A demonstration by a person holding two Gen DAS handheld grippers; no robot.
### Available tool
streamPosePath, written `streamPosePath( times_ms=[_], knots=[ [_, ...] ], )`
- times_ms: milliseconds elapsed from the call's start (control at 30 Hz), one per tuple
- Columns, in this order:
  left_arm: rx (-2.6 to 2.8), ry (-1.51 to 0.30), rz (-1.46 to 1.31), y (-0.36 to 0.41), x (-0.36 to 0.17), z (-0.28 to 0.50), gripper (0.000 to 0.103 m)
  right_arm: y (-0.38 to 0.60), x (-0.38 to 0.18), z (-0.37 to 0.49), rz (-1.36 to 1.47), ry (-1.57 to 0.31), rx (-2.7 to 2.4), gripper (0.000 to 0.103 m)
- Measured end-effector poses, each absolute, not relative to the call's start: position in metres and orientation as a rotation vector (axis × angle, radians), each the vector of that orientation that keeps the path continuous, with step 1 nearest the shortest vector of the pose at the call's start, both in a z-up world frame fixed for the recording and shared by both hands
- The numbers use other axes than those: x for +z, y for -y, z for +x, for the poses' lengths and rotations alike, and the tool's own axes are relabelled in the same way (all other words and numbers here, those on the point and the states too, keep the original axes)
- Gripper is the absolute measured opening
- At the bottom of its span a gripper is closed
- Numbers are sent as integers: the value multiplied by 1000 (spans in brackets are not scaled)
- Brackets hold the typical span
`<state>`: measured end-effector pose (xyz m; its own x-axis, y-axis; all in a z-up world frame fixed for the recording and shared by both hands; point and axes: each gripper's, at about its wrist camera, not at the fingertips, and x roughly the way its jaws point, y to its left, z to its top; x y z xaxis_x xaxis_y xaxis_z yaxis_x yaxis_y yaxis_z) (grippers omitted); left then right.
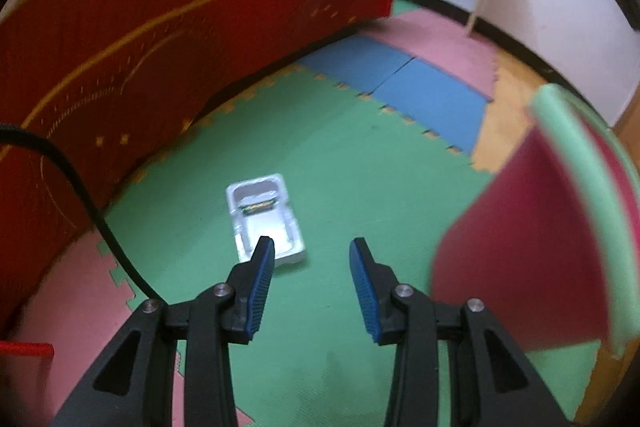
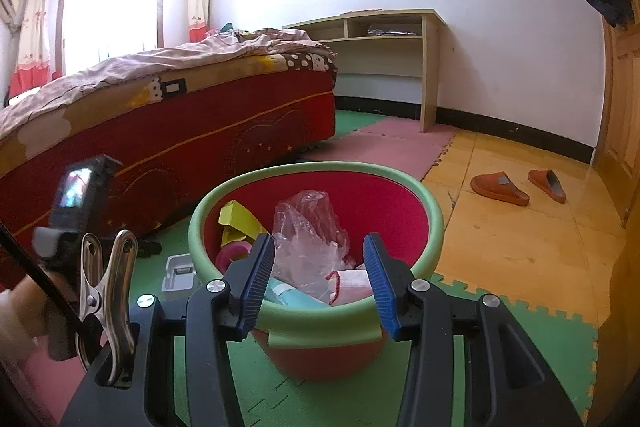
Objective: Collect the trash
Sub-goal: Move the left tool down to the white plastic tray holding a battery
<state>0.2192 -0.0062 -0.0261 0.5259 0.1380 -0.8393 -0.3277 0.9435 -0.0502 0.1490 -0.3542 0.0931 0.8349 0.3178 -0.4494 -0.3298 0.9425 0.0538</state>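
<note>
A white plastic packaging tray (image 1: pixel 264 217) lies on the green foam mat; it also shows in the right wrist view (image 2: pixel 179 271), left of the bin. My left gripper (image 1: pixel 312 251) is open and empty, just short of the tray, its left fingertip over the tray's near end. A red bin with a green foam rim (image 2: pixel 316 247) stands on the mat; it also shows at the right of the left wrist view (image 1: pixel 536 243). It holds a clear plastic bag (image 2: pixel 308 239), a yellow box (image 2: pixel 240 223), a pink tape roll and other scraps. My right gripper (image 2: pixel 319 247) is open and empty above the bin's near rim.
A bed with a red skirt (image 2: pixel 180 147) runs along the left, also in the left wrist view (image 1: pixel 180 39). A wooden desk (image 2: pixel 384 39) stands against the far wall. Two orange slippers (image 2: pixel 500 189) lie on the yellow floor. A black cable (image 1: pixel 80 195) hangs at left.
</note>
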Motion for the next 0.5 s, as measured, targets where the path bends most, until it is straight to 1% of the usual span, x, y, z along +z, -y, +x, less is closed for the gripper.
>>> streamPosePath(
  times_ms=[500],
  knots=[
    [435,-1129,-272,-55,-133,263,41,340,84,145,-62,-488,385,47]
  ],
)
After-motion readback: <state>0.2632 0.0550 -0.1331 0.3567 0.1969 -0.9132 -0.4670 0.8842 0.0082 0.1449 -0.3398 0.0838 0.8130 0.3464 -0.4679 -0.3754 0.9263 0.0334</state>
